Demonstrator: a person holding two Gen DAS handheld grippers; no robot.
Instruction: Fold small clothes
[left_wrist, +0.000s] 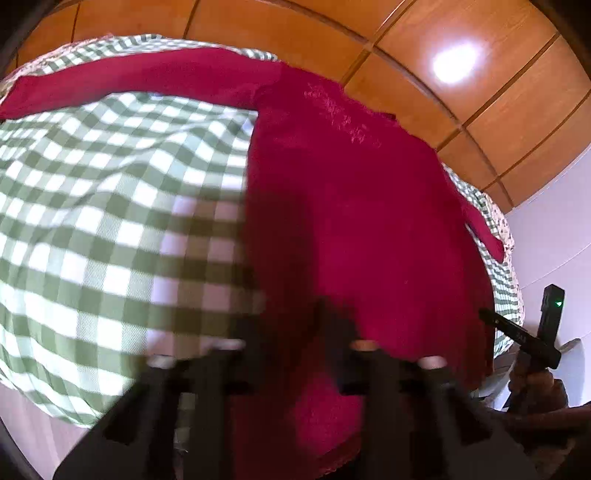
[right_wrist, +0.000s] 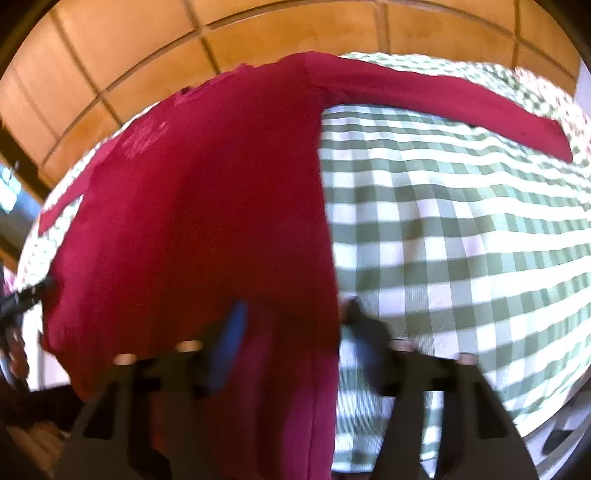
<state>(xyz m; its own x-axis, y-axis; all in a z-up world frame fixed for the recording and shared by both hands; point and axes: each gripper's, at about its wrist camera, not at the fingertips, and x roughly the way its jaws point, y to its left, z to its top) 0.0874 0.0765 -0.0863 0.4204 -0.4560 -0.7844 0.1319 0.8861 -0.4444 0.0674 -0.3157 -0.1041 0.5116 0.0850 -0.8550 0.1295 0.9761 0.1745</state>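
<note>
Item one, left of my view: green-and-white checked cloth (left_wrist: 110, 221), covering the surface. Item two, centre: red long-sleeved top (left_wrist: 351, 221), lying flat on the cloth, sleeves spread outward. My left gripper (left_wrist: 295, 332) sits over its near hem, fingers drawn nearly together; whether they pinch fabric is too blurred to tell. Item three: my right gripper (right_wrist: 291, 321) straddles the top's side edge, fingers apart. Behind: orange wooden panelling (left_wrist: 443, 55).
</note>
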